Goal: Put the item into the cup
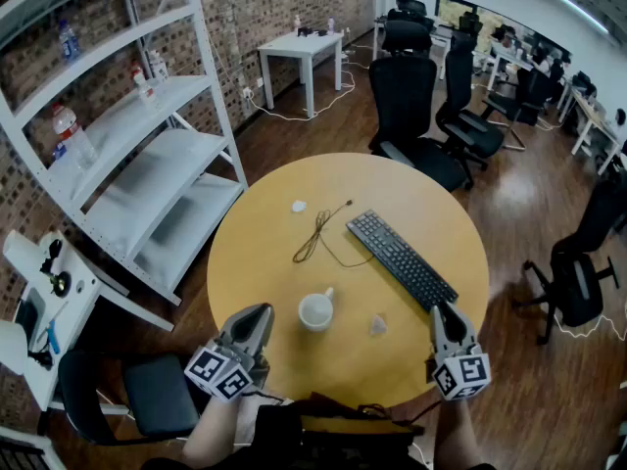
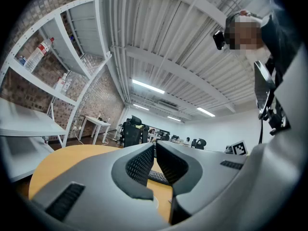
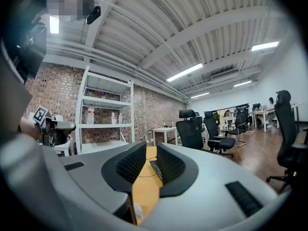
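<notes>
I am holding two grey gripper tools over the near edge of one round tan table. The left gripper is clenching shut on nothing. The right gripper is keeping its ribbed jaws slightly apart, empty. One white cup is sitting between them, with one small pale crumpled item lying just right of it. One flat black keyboard and one thin looped cable are lying beyond.

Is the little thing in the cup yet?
Not yet. Done: nothing, the small item lies on the table beside the cup. In hand: nothing, the left gripper and right gripper are both empty, at the table's near edge. Left: pick the item up and drop it in the cup.
</notes>
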